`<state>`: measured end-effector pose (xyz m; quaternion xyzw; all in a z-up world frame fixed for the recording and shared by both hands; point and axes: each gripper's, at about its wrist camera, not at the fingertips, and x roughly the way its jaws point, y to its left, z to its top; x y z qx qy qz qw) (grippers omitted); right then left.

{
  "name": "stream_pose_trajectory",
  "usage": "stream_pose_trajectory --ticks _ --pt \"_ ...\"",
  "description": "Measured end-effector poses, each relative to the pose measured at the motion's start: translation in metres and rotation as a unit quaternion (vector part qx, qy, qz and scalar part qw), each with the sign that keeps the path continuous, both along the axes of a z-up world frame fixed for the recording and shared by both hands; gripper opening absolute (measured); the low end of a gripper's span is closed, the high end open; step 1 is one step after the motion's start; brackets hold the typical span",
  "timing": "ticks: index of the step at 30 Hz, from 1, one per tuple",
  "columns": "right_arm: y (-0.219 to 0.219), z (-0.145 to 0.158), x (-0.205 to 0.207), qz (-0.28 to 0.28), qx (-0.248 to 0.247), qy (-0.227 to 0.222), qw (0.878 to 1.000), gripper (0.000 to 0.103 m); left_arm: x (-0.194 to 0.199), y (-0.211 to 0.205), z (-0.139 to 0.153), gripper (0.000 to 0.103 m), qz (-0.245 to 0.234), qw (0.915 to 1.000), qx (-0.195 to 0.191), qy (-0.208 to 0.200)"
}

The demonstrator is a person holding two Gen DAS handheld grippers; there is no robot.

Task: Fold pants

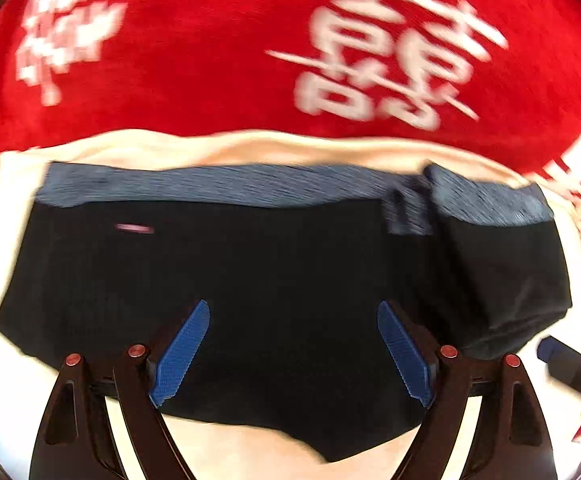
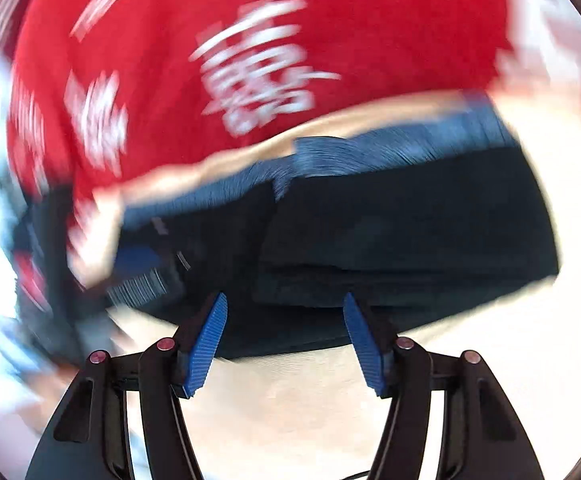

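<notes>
Black pants (image 1: 250,280) with a blue-grey waistband (image 1: 230,186) lie folded into a wide bundle on a cream surface (image 1: 250,144). My left gripper (image 1: 293,312) is open and empty, its blue pads just above the near part of the pants. In the right wrist view the same pants (image 2: 390,232) lie ahead, with the waistband (image 2: 390,140) on the far side. My right gripper (image 2: 285,304) is open and empty at the near edge of the pants. That view is blurred by motion.
A red blanket with white characters (image 1: 250,60) lies beyond the cream surface, and it also shows in the right wrist view (image 2: 210,8). The other gripper's dark body (image 1: 574,364) shows at the right edge of the left wrist view.
</notes>
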<state>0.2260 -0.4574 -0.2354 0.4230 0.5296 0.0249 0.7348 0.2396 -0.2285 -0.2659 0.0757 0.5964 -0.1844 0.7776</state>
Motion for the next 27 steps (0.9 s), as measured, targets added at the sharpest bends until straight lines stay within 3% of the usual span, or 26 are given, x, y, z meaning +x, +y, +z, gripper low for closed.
stream_pose_trajectory --ticks 3,8,11,12,13,14,15,17,19,24,27 --pt "-0.015 -0.025 0.002 -0.065 0.117 0.0 0.991 0.055 -0.006 -0.014 -0.03 0.087 -0.011 0.9994 0.016 0.03" --pt "-0.008 -0.053 0.011 -0.097 0.171 0.022 0.98 0.055 -0.009 0.001 -0.043 0.097 0.022 0.9989 -0.001 0.042" --pt "-0.012 -0.075 0.007 -0.159 0.224 0.041 0.961 0.052 -0.008 0.005 -0.045 0.1 0.018 0.999 0.003 0.04" --pt "-0.013 -0.078 0.005 -0.177 0.234 0.047 0.955 0.034 -0.008 0.006 -0.053 0.101 0.015 0.9992 0.005 0.038" --pt "-0.013 -0.083 0.003 -0.192 0.242 0.054 0.95 0.005 -0.008 0.002 -0.056 0.101 0.014 0.9992 0.006 0.036" --pt "-0.014 -0.083 0.003 -0.199 0.245 0.057 0.947 0.005 -0.004 -0.005 -0.058 0.1 0.013 0.9992 0.007 0.036" --pt "-0.015 -0.077 0.002 -0.193 0.242 0.052 0.95 0.005 -0.002 -0.004 -0.056 0.1 0.015 0.9991 0.01 0.039" --pt "-0.008 -0.05 0.011 -0.132 0.198 0.027 0.971 0.005 0.006 0.0 -0.045 0.1 0.022 0.999 0.021 0.033" --pt "0.006 -0.037 0.015 -0.082 0.169 0.025 0.982 0.005 0.007 0.009 -0.037 0.1 0.029 0.9991 0.02 0.024" --pt "0.033 -0.079 0.006 -0.069 0.161 0.09 0.98 0.005 0.011 0.034 -0.03 0.1 0.05 0.9977 0.042 0.019" --pt "0.031 -0.076 0.002 -0.073 0.188 0.082 0.976 0.007 0.014 0.029 -0.015 0.1 0.041 0.9978 0.053 0.001"
